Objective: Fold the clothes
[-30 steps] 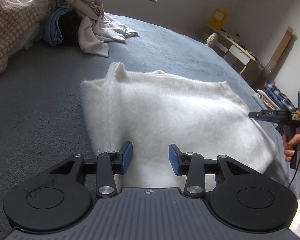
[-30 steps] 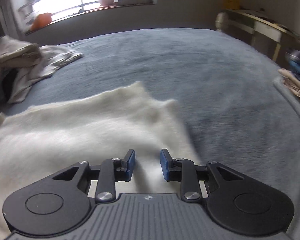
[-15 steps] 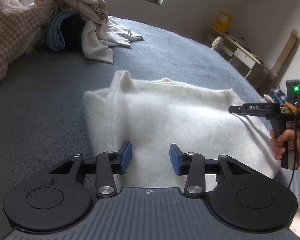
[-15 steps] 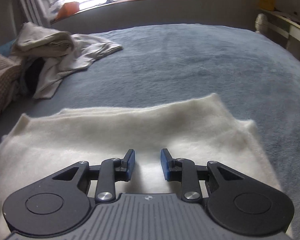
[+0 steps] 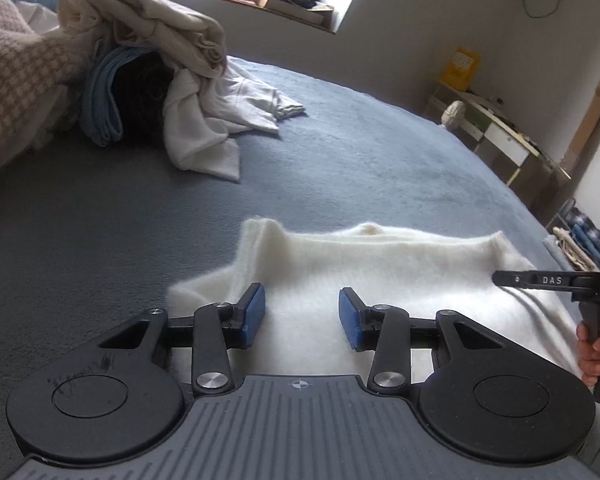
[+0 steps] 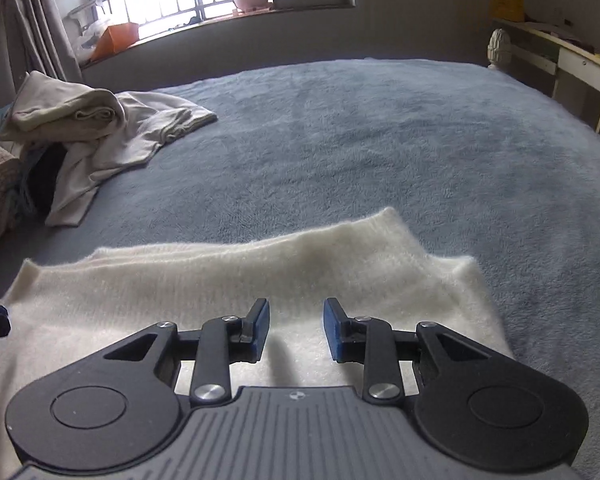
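Left gripper (image 5: 302,316): jaws apart with nothing pinched, just narrowed a little, blue pads (image 5: 253,315) hovering over the near left part of the white sweater (image 5: 380,280). Pointed forward and down at the cloth. Beyond the tips, the sweater's far edge, with a raised corner left of the left pad. Farther out, bare grey-blue bedspread (image 5: 360,152); far ahead to the left, a pile of clothes (image 5: 180,80) with cream, blue and dark pieces, well apart from the sweater. Off to the right, the other tool's black finger over the sweater's right edge, and a hand (image 5: 594,350) on its handle.

Right gripper (image 6: 296,328): jaws also parted, just widened slightly, nothing between the pads (image 6: 260,328), only sweater (image 6: 220,280) beneath. Tilted forward and down. Sweater spread left and right of the tips, folded far edge just ahead, right corner close beside the right finger. Past that, open bedspread (image 6: 380,140); pile (image 6: 80,128) far to the left; desk (image 6: 560,52) far right.
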Tool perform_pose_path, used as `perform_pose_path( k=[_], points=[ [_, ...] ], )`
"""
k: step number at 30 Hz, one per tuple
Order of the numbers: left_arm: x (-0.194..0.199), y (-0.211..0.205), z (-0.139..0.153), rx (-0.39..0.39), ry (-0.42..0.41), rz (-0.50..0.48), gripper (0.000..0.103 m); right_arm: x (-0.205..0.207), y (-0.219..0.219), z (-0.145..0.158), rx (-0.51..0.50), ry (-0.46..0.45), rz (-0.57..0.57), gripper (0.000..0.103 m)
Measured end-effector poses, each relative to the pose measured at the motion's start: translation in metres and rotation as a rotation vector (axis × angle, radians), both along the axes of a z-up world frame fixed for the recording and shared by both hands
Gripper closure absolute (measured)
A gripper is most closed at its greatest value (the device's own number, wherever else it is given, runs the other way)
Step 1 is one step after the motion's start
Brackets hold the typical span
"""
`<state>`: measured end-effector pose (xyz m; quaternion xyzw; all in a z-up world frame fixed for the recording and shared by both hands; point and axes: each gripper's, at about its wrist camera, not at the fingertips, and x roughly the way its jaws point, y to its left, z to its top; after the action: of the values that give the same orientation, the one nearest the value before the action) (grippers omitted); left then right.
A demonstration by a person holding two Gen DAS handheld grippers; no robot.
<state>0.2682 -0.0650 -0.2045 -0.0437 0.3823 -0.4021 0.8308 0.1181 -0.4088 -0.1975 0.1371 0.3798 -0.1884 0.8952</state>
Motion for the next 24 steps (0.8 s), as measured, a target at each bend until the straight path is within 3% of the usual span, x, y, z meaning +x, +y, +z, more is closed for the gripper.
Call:
perform_pose_path(
  k=[4,7,12,24],
  points=[
    [0.004,0.009,-0.001,-0.043,0.011,-0.008,0.065,-0.001,-0.019,0.000,-0.002,-0.004,-0.078,0.072],
    [0.001,0.001,0.002,-0.053,-0.022,-0.041,0.058,0.001,-0.012,0.007,-0.065,-0.004,-0.038,0.071],
    [0.020,-0.021,-0.004,-0.003,-0.025,-0.041,0.056,0.020,-0.004,-0.002,-0.030,0.019,0.025,0.071],
    [0.041,-0.023,-0.014,-0.024,0.022,-0.006,0.056,0.036,-0.040,-0.013,0.113,-0.047,-0.122,0.072]
  ],
)
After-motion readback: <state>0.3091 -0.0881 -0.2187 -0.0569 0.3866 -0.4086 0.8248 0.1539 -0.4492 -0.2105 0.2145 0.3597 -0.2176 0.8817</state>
